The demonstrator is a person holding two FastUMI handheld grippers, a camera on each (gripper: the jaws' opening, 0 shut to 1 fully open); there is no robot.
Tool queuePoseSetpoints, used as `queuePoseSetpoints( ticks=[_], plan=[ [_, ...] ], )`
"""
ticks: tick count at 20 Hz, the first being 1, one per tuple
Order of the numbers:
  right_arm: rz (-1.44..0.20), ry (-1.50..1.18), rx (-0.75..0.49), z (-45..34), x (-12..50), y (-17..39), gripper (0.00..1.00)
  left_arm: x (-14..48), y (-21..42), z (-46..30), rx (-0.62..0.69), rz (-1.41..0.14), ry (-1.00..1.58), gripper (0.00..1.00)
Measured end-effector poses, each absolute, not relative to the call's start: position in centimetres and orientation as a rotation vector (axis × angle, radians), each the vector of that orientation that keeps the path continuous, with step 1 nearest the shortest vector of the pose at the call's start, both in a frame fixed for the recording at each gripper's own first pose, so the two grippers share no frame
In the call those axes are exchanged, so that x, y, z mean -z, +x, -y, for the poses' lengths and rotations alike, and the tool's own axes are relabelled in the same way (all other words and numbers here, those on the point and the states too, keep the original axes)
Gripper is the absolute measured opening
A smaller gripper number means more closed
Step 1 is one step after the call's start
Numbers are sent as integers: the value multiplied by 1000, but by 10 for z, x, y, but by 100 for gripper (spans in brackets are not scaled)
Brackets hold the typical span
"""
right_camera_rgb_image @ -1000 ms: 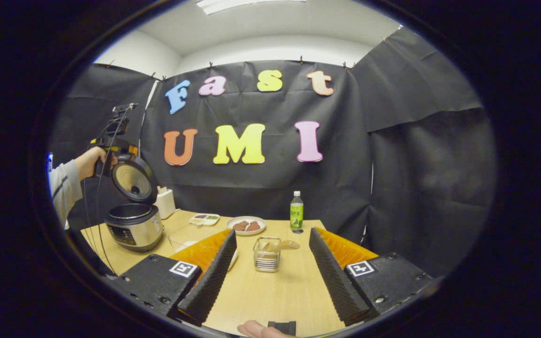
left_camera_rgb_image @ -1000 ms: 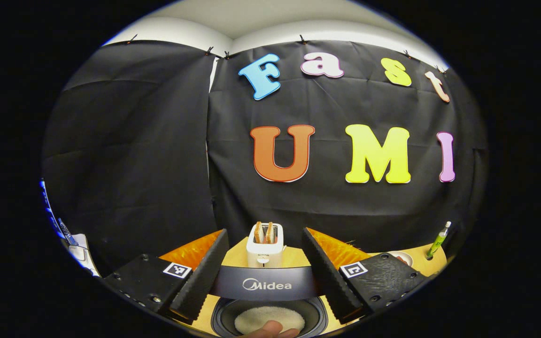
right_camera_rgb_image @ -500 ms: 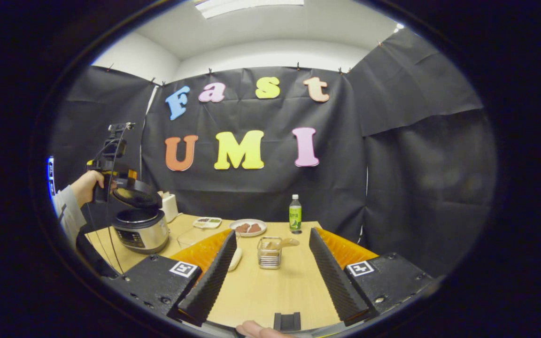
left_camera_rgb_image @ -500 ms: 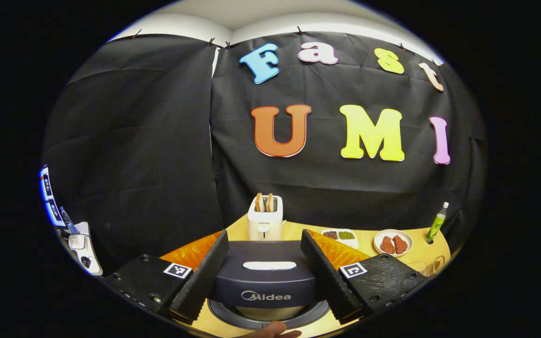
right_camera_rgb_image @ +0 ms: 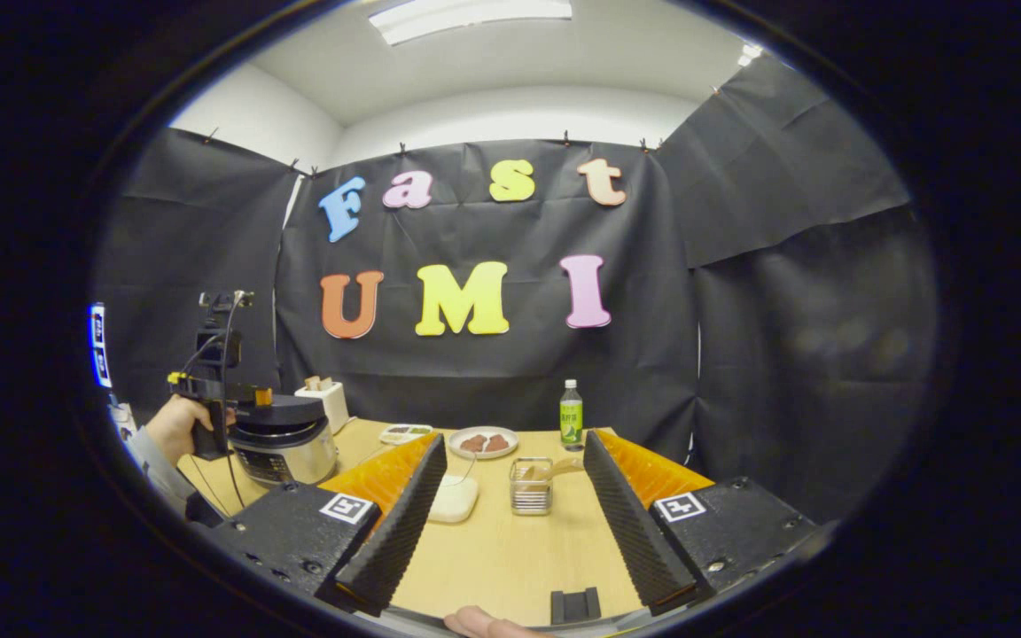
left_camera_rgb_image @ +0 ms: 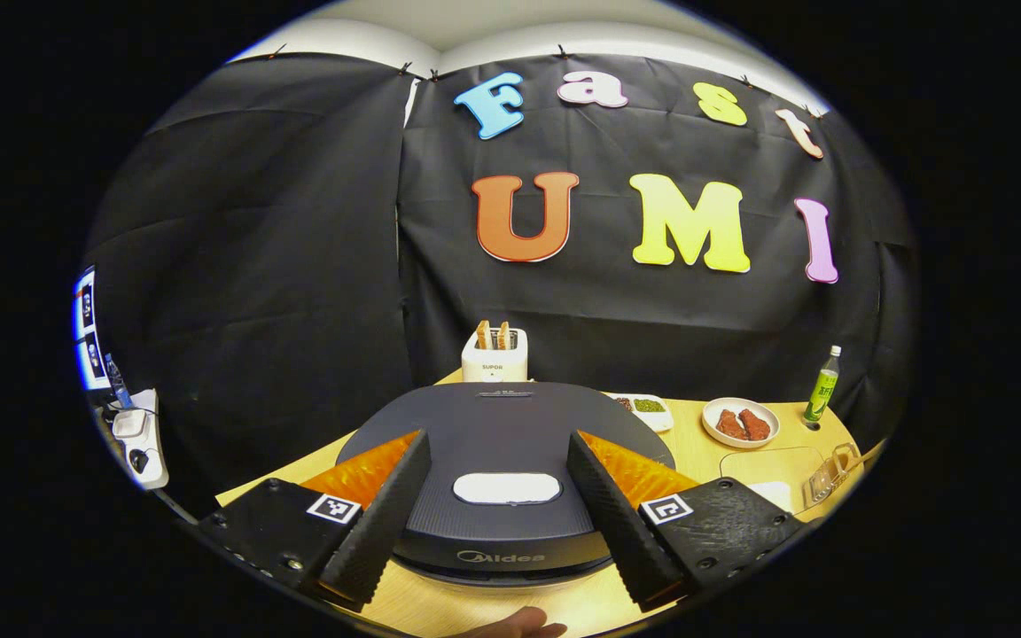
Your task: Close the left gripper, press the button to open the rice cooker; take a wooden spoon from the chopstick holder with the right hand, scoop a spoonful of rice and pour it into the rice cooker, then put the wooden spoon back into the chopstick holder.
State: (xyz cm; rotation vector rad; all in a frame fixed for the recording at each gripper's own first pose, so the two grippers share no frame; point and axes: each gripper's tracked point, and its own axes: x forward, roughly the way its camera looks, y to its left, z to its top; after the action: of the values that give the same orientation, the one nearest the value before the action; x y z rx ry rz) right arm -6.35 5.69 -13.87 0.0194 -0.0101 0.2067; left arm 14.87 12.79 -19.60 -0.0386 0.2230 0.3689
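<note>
The dark rice cooker point(left_camera_rgb_image: 506, 425) sits on the table with its lid down flat. My left gripper point(left_camera_rgb_image: 499, 439) is open, its fingers lying over the lid on either side of a pale oval plate point(left_camera_rgb_image: 507, 488). In the right gripper view the rice cooker point(right_camera_rgb_image: 284, 439) stands at the far left, where a hand point(right_camera_rgb_image: 175, 424) holds the left gripper at its lid. My right gripper point(right_camera_rgb_image: 515, 437) hangs open above the table with nothing between its fingers. Ahead of it stands the wire chopstick holder point(right_camera_rgb_image: 531, 487), the wooden spoon point(right_camera_rgb_image: 555, 468) leaning out of it. A glass bowl of rice point(right_camera_rgb_image: 455, 496) sits to the holder's left.
Behind the cooker are a white toaster point(left_camera_rgb_image: 494, 354) with bread, a small tray of beans point(left_camera_rgb_image: 643, 406), a plate of meat point(left_camera_rgb_image: 741, 422) and a green bottle point(left_camera_rgb_image: 823, 385). A small black block point(right_camera_rgb_image: 574, 605) sits at the wooden table's point(right_camera_rgb_image: 493, 558) near edge.
The cooker's lid has swung from upright down to flat, and my left gripper came down with it. The rice inside is now covered. My right gripper has drifted only slightly.
</note>
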Motion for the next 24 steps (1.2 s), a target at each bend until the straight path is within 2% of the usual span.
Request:
queuePoseSetpoints(
  ticks=[2, 8, 12, 18, 20, 24],
  plan=[
    [30, 40, -233, -65, 135, -67, 100, 214, 149, -127, -371, -262, -62, 99],
    [67, 26, -246, -73, 135, -67, 100, 207, 152, -128, -380, -42, -2, 100],
    [42, 18, -237, -76, 144, -60, 100, 212, 152, -127, -376, 6, -2, 100],
    [19, 32, -214, -76, 149, -48, 100, 214, 144, -117, -299, -26, 5, 99],
    [16, 28, -205, -77, 150, -44, 98, 213, 133, -116, -285, -30, 10, 99],
    [24, 24, -187, -73, 146, -40, 100, 209, 110, -104, -234, -85, -3, 98]
  ],
)
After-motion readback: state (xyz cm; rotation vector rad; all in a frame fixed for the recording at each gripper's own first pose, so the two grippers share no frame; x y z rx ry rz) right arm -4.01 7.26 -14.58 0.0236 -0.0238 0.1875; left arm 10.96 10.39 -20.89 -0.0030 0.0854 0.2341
